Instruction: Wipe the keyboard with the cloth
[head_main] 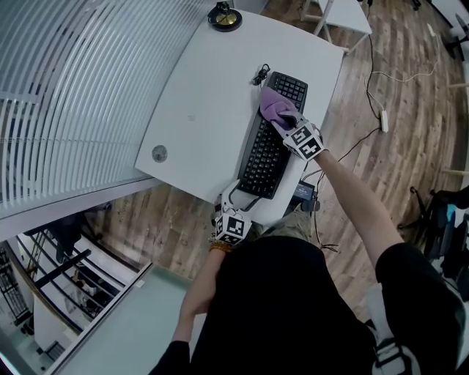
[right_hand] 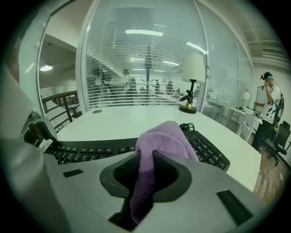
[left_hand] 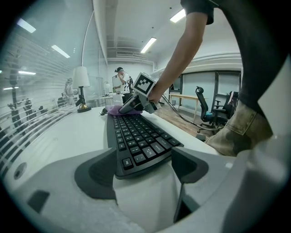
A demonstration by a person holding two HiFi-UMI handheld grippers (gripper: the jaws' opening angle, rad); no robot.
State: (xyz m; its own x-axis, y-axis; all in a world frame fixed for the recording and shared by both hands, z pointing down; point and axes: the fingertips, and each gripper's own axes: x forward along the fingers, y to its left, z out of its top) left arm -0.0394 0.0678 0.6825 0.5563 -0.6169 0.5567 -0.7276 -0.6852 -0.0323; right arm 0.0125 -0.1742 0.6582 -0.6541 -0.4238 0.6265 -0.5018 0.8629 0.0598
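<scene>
A black keyboard [head_main: 265, 155] lies lengthwise on the white table [head_main: 198, 95]. A purple cloth [head_main: 274, 106] rests on its far end. My right gripper [head_main: 284, 121] is shut on the cloth, which bulges out between the jaws in the right gripper view [right_hand: 164, 136] and presses on the keys [right_hand: 91, 149]. My left gripper [head_main: 239, 192] is at the table's near edge. Its jaws close on the keyboard's near end [left_hand: 136, 139], one at each corner. The left gripper view also shows the right gripper [left_hand: 129, 107] and the cloth [left_hand: 112, 109] at the far end.
A table lamp with a black and gold base [head_main: 225, 16] stands at the table's far end, a coiled cable [head_main: 260, 74] beside the keyboard. A round grommet [head_main: 160, 154] sits at the left. A striped glass wall runs left; wooden floor with cables and a power strip [head_main: 382, 120] lies right.
</scene>
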